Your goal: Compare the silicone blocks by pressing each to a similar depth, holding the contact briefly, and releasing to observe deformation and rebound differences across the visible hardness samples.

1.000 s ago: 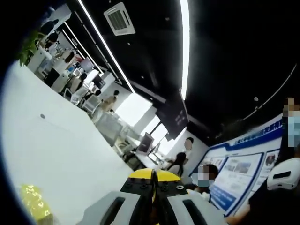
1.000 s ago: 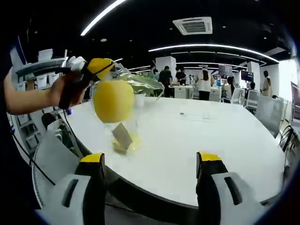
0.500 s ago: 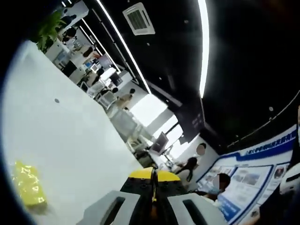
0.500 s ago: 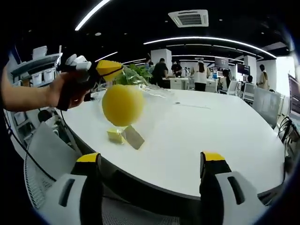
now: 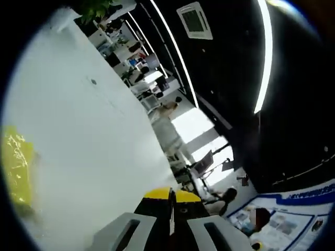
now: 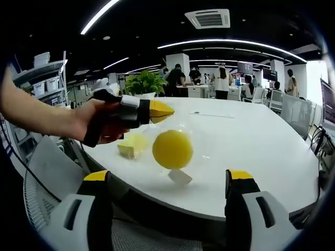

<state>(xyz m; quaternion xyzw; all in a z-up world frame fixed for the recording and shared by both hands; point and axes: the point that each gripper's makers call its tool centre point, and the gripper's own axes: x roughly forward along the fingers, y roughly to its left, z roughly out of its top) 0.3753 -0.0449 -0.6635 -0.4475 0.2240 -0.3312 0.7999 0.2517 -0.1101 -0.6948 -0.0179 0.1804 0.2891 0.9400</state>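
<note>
White table (image 6: 251, 151); potted plant (image 6: 144, 83) behind left tongs (image 6: 166, 111).

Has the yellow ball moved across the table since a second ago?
Yes. The yellow ball, hanging in a clear bag from the left tongs, has swung right and down, away from the yellow block on the table.

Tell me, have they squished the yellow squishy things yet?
Not yet, as far as these pictures show. The left tool is shut on a clear bag holding a yellow ball, lifted over the white table. A yellow block lies on the table behind the bag. The right tool is open, touching nothing. All the pressing, holding and letting go looks left to do.
</note>
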